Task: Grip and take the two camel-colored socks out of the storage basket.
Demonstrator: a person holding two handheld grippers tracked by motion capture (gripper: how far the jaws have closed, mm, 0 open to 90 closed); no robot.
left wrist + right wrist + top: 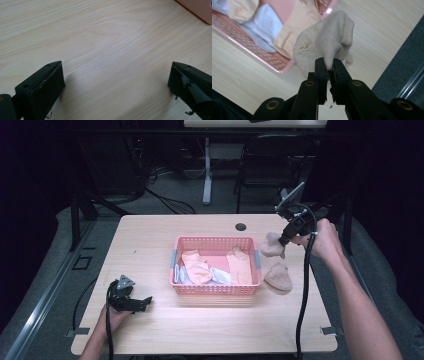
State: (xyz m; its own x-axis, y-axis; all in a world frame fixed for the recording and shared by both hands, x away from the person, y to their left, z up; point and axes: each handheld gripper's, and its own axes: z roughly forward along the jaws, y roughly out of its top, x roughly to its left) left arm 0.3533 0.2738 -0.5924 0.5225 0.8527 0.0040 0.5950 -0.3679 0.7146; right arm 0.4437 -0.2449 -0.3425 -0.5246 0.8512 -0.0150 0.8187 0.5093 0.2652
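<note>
Beside the right end of the pink basket (pixel 216 289), the right claw (pixel 283 241) hangs above the counter (pixel 165 330) with its jaws pinched tight on a beige sock (pixel 271 246), which dangles clear of the wood. From the right gripper view, that sock (pixel 324 47) bunches up just beyond the closed claw (pixel 328 65), with the basket's corner (pixel 284 66) behind it. A second beige sock (pixel 279 277) lies flat on the counter just beside the basket, below the held one. Inside the basket rest peach socks (pixel 196 266) and a pale white one (pixel 220 275). Near the front left of the counter, the left claw (pixel 145 301) rests low with its jaws spread wide and nothing between them; the left gripper view shows bare wood (pixel 112 50) between the jaws.
</note>
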